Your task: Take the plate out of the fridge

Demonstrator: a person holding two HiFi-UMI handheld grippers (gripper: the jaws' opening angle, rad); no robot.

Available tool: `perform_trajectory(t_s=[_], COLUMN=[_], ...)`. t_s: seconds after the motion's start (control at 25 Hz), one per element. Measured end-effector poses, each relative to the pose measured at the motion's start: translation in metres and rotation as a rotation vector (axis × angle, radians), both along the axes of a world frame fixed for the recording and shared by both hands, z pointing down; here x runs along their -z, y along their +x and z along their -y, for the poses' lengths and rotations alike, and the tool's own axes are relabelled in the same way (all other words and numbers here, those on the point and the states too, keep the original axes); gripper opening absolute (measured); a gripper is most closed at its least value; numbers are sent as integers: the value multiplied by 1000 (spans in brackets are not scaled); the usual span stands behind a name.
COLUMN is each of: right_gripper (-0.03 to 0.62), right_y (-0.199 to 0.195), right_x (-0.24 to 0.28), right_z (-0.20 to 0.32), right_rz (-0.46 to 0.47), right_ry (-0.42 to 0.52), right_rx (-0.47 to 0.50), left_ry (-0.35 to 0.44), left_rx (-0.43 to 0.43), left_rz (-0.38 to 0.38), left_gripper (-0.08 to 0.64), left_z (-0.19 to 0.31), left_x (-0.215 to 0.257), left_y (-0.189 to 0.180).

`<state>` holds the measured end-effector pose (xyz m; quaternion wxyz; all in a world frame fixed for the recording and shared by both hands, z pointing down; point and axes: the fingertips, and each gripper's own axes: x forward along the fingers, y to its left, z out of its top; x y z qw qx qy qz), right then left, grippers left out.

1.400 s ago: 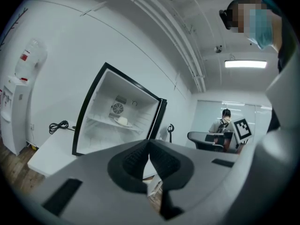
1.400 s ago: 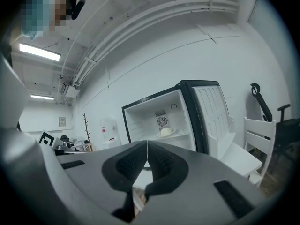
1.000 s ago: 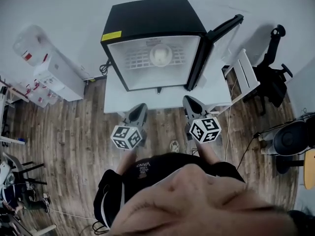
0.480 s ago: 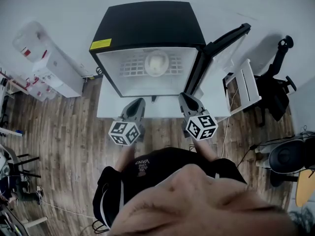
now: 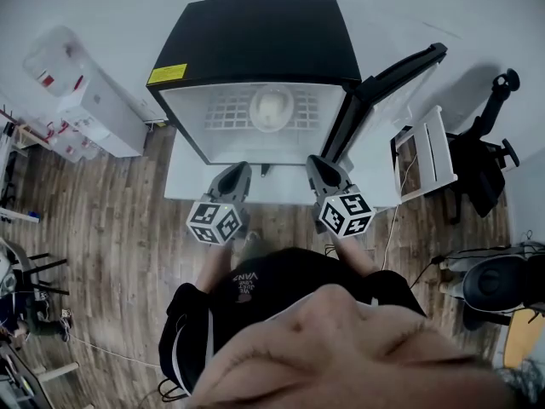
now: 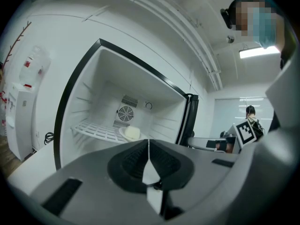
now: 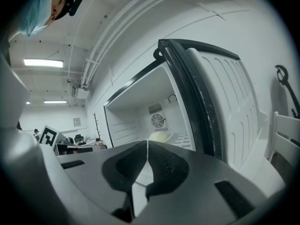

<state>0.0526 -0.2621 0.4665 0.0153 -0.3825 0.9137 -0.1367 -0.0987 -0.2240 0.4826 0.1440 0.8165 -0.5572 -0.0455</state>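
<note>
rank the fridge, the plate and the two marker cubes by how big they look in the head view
1. fridge
2. left marker cube and right marker cube: alike, not ranked
3. plate, slightly smaller, though farther from the camera

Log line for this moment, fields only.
phase: pre-grasp | fridge: door open | plate: on shelf inside | left hand-held gripper: shut, empty | right hand-held gripper: shut, empty

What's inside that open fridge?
A white wire shelf carrying a plate with a pale rounded item on it, plus a round fan grille on the back wall. What lies below the shelf is covered from view.
</note>
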Motion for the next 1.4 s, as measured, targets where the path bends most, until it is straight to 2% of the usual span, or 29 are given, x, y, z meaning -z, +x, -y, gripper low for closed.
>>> perform_trajectory(t_s=[0.56,1.0,1.08,1.16,1.4], right_gripper=[12,17,36,89,117], right_y=[-37,-59,-60,-62,-65], right_x=[-13,-20,-22,-26,-34], right_z=[47,80,86,90,98], right_rz=[36,68,72,79,155], right_ry=[-88,-134,-146,-169,-262], right_rx=[-75,-86,-85,-77,-68], left_ry=[-80,-177,-192,-213,-262], left_rx=[-114,-146,-145,-142,-152], left_rz=[9,-95,-104,-109,-193], left_gripper=[17,18,18,18,30], left_z=[66,101,106,110,118], left_x=[-9,-23,-25,-27,-26], left_y=[-24,-31,-31,-32,-31])
